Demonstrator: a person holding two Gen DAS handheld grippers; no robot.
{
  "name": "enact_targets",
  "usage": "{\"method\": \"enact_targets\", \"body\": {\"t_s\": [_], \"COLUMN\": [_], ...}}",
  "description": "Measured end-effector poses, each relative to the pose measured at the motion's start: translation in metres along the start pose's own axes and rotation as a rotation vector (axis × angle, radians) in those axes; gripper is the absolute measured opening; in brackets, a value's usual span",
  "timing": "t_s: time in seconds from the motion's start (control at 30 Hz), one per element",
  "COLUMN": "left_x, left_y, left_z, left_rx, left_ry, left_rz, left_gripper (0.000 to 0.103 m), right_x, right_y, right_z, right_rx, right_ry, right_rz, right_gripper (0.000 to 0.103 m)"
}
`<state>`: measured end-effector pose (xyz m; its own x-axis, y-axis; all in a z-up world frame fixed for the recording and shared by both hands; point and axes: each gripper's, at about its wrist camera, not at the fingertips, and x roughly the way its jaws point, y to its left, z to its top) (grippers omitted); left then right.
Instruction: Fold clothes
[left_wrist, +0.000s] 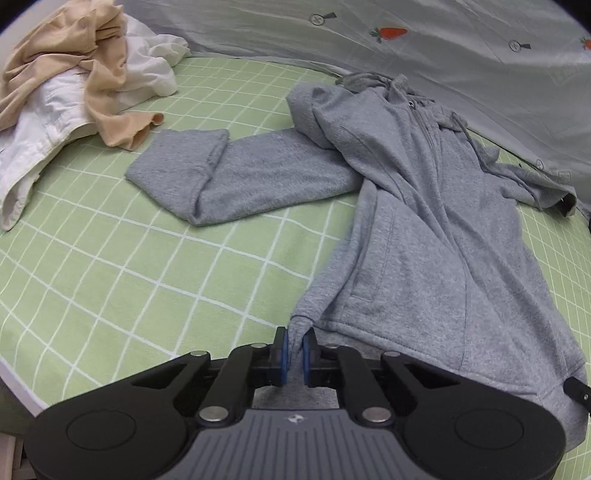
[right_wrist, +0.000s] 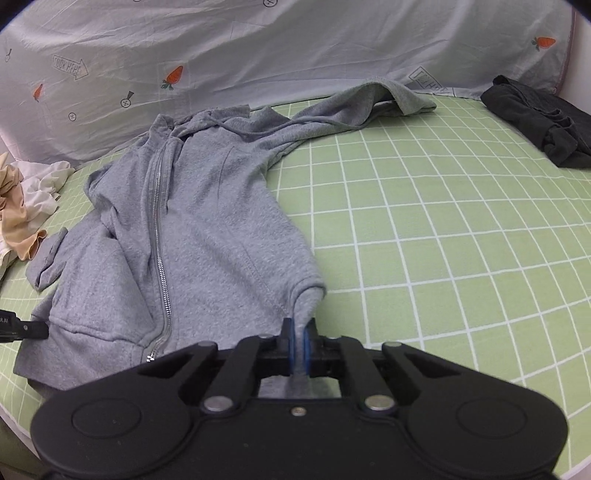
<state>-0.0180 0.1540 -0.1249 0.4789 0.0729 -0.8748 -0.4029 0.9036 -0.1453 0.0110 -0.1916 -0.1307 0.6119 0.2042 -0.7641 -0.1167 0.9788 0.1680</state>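
1. The grey hoodie (left_wrist: 424, 206) lies front up on the green checked sheet (left_wrist: 110, 266), zip (right_wrist: 159, 229) closed, filling the centre and right of my left wrist view and the centre-left of my right wrist view.
2. My left gripper (left_wrist: 294, 345), at the bottom centre of its frame, is clenched on the hem corner of the hoodie; a pinch of grey fabric runs up between the blue pads (left_wrist: 283, 350).
3. My right gripper (right_wrist: 298, 343), at the bottom centre of its frame, is likewise clamped on the opposite hem corner, with a narrow strip of cloth squeezed between its pads.
4. One sleeve (left_wrist: 221, 177) stretches across the middle left of the left view, its cuff end doubled over. The other sleeve (right_wrist: 351, 110) trails toward the upper right of the right view, with a drawstring lying over it.
5. I judge the hoodie soft, thick and limp. It will sag and drag on the sheet, not keep any shape, and it looks moderately heavy for cloth.
6. The fleece looks grippy, not slippery, so these corner pinches should hold, though the sleeves will swing loose if I lift.
7. The hem corners seem the right hold for flattening; the shoulders or sleeve cuffs would suit later folds.
8. A pile of beige and white clothes (left_wrist: 66, 81) sits at the upper left of the left view, and a dark garment (right_wrist: 539, 118) at the upper right of the right view, both clear of the hoodie's body.
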Motion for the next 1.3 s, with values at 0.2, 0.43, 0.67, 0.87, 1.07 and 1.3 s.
{"method": "enact_targets", "body": {"t_s": [0.2, 0.43, 0.67, 0.87, 1.07, 1.3], "left_x": [-0.006, -0.018, -0.028, 0.004, 0.050, 0.104], "left_y": [0.065, 0.044, -0.006, -0.065, -0.100, -0.108], "left_z": [-0.014, -0.002, 0.032, 0.040, 0.062, 0.113], "left_rx": [-0.280, -0.196, -0.082, 0.086, 0.181, 0.088], "left_ry": [0.057, 0.017, -0.099, -0.044, 0.006, 0.075], "left_rz": [0.084, 0.151, 0.047, 0.029, 0.072, 0.121], "left_gripper": [0.010, 0.031, 0.075, 0.080, 0.080, 0.082], "right_x": [-0.008, -0.010, 0.001, 0.025, 0.072, 0.146], "right_y": [0.014, 0.010, -0.025, -0.052, -0.081, -0.107], "right_z": [-0.015, 0.011, 0.040, 0.073, 0.107, 0.168], "right_rx": [-0.027, -0.134, -0.107, -0.076, -0.045, -0.016], "right_ry": [0.086, 0.027, -0.035, -0.071, -0.056, -0.033], "right_rz": [0.105, 0.042, -0.071, -0.164, -0.199, -0.205], "right_gripper": [0.008, 0.049, 0.087, 0.097, 0.076, 0.040]}}
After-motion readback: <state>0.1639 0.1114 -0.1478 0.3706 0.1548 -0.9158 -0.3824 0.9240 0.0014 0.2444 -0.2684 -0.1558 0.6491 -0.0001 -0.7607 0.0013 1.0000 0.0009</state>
